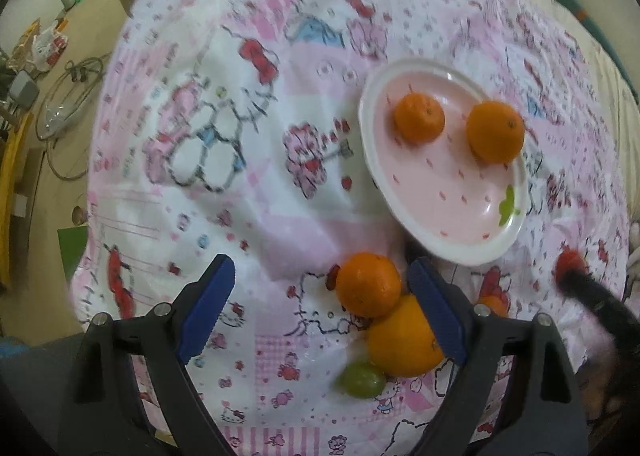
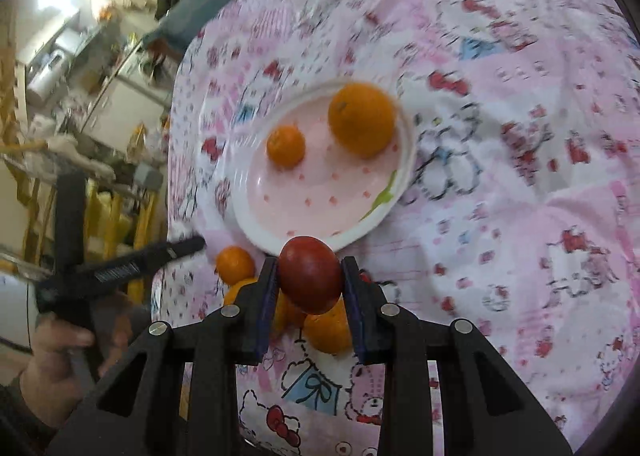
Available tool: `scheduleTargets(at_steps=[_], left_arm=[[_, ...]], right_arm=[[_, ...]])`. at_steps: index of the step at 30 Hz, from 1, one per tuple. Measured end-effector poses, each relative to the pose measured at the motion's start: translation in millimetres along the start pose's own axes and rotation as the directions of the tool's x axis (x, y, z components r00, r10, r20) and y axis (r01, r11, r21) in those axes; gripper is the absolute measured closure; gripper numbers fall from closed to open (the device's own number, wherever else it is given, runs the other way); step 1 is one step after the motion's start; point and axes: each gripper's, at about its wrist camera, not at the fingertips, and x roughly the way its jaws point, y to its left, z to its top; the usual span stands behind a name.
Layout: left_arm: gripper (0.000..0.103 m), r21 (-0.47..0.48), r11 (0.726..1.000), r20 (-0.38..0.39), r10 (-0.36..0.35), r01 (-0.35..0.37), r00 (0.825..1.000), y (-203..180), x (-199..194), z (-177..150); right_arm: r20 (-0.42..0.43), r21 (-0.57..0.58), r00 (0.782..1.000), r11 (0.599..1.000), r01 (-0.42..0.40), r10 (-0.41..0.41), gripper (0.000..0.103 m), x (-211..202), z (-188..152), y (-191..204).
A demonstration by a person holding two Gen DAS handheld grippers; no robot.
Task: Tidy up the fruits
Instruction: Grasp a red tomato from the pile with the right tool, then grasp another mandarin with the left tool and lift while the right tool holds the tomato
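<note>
The right gripper (image 2: 310,276) clamped a dark red fruit (image 2: 311,274) between its blue-padded fingers (image 2: 267,296), just before the rim of a pink plate (image 2: 320,195). 2 oranges (image 2: 362,119) lay on that plate, apart. More oranges (image 2: 235,264) sat on the patterned cloth (image 2: 520,215) beneath the gripper.

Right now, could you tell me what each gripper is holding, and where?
Right gripper clamps the red fruit across its sides. Left gripper holds nothing, jaws open.

Two oranges (image 1: 419,117) (image 1: 495,131) sit on the pink plate (image 1: 452,240); just off its rim lie two more (image 1: 368,284) (image 1: 404,336), a green grape (image 1: 361,379) and a dark red fruit (image 2: 311,274)
</note>
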Motion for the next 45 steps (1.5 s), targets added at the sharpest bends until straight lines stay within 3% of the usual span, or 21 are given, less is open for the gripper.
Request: scheduleTargets(at_steps=[9, 11, 15, 16, 17, 18, 27, 34, 45], left_arm=[[0.029, 0.042, 0.999, -0.084, 0.015, -0.012, 0.996, -24.1, 33.4, -5.8], [0.041, 0.049, 0.999, -0.096, 0.016, -0.012, 0.995, -26.9, 38.0, -6.7], [0.045, 0.049, 0.999, -0.122, 0.002, 0.004, 0.993, -31.2, 46.1, -9.9], [0.048, 0.054, 0.998, -0.117, -0.002, 0.009, 0.993, -32.3, 45.6, -11.0], [0.061, 0.055, 0.998, -0.117, -0.014, 0.021, 0.993, -32.5, 45.5, -11.1], [0.064, 0.057, 0.998, -0.125, -0.031, 0.038, 0.992, -33.0, 45.8, -11.7], [0.066, 0.102, 0.994, -0.079, -0.018, 0.026, 0.997, -39.7, 30.6, -14.5], [0.066, 0.107, 0.994, -0.001, 0.024, -0.023, 1.0, -29.2, 12.3, -11.0], [0.066, 0.075, 0.995, 0.151, 0.047, -0.059, 0.987, -7.0, -19.8, -2.5]], right_arm=[[0.054, 0.026, 0.997, 0.998, 0.049, -0.05, 0.07, -17.6, 0.7, -14.5], [0.061, 0.03, 0.997, 0.998, 0.049, -0.051, 0.07, -23.8, 0.1, -18.4], [0.071, 0.028, 0.996, 0.998, 0.053, -0.055, 0.07, -25.0, 1.5, -17.2], [0.073, 0.024, 0.996, 0.998, 0.054, -0.056, 0.07, -25.2, 1.9, -16.2], [0.075, 0.017, 0.996, 0.998, 0.053, -0.055, 0.07, -25.2, 2.6, -14.3], [0.077, 0.014, 0.996, 0.999, 0.05, -0.051, 0.07, -25.7, 2.9, -13.3], [0.093, 0.0, 0.994, 0.999, 0.052, -0.052, 0.07, -27.0, 4.6, -8.6], [0.101, 0.0, 0.993, 0.998, 0.062, -0.061, 0.07, -26.7, 5.8, -8.8], [0.157, 0.021, 0.986, 0.998, 0.059, -0.061, 0.07, -41.0, 10.0, -13.3]])
